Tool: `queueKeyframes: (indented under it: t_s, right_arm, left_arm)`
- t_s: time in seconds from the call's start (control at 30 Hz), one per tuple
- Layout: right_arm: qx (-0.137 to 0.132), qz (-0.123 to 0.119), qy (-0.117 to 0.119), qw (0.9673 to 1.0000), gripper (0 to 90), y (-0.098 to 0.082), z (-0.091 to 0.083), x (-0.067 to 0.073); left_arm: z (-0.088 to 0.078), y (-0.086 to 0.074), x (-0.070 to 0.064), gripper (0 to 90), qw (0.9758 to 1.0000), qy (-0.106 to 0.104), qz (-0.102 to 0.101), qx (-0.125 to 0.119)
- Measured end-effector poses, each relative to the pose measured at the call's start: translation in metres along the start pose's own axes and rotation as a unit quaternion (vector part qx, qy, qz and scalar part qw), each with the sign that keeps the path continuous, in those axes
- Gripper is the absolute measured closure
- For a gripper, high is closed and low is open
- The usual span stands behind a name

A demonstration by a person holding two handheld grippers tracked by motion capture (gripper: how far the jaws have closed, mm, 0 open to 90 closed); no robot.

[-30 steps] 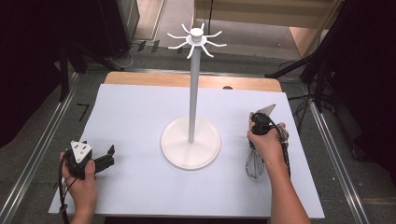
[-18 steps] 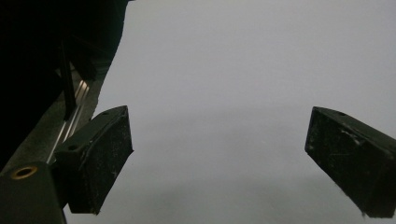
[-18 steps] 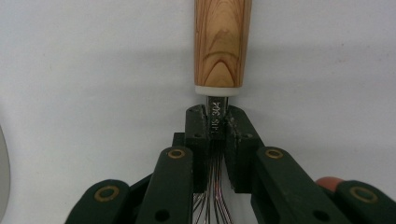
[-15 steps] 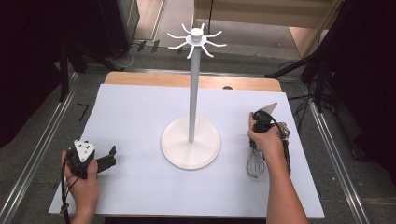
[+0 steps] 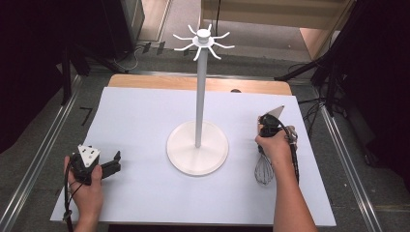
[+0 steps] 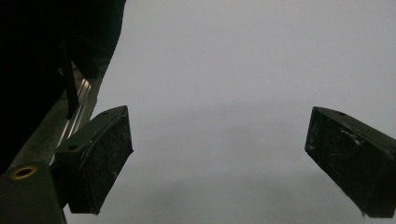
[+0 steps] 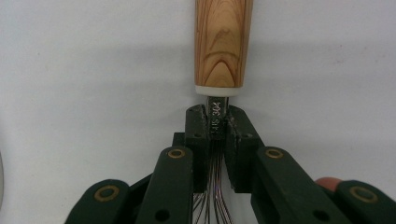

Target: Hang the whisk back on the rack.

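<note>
Plainly, the whisk (image 7: 219,60) is the item in hand. In the right gripper view its wooden handle runs up and out past the top edge, so the handle's end is cut off. Below the handle a white collar meets a short metal neck stamped with small characters, only partly legible. The right gripper (image 7: 215,122) pinches that neck between its pads, jaws drawn close together. The wires fan out downward behind the jaws and pass out of frame at the bottom; their full loop is not seen there.

In the high view the whisk (image 5: 264,169) lies at the right side of the white table (image 5: 145,121), its wire head showing just beside the person's right hand (image 5: 274,147). The hand covers the handle and most of the right gripper (image 5: 269,126), so the grip itself cannot be checked from above.

At the middle of the table stands a white rack (image 5: 199,96): a round base, a tall post, and a ring of hooks at the top. The whisk lies near the base, not touching it.

The left gripper (image 6: 219,158) has its jaws spread wide with nothing between them, over bare table surface near the table's edge. From above, the left gripper (image 5: 113,162) sits at the near left corner in the person's left hand (image 5: 84,181), well apart from the rack.
</note>
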State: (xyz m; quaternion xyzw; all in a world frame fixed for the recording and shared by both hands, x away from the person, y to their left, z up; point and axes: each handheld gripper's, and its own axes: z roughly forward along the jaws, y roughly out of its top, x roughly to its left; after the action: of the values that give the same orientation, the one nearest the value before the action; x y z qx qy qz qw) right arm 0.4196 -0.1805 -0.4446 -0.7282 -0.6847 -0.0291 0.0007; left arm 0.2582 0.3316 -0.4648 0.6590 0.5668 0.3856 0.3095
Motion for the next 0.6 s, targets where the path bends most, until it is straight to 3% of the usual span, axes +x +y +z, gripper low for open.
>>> queueKeyframes:
  t_s: [0.2,0.33,0.43,0.6]
  right_arm:
    - [-0.006,0.007,0.033,0.9994,82.8,-0.002,-0.001,-0.01]
    - [-0.019,-0.009,0.051,0.9985,83.0,-0.005,-0.005,-0.012]
    - [-0.042,-0.02,0.059,0.9972,83.0,-0.01,-0.01,-0.01]
    - [-0.095,-0.044,0.077,0.9915,83.0,-0.02,-0.022,-0.006]
  left_arm:
    - [0.0,0.0,0.001,7.8,1.0,-0.002,-0.003,-0.002]
    - [0.0,0.0,0.001,7.8,1.0,-0.003,-0.006,-0.003]
    - [-0.001,0.0,0.001,7.8,1.0,-0.002,-0.005,-0.003]
    - [-0.001,0.0,0.001,7.8,1.0,-0.001,-0.004,-0.003]
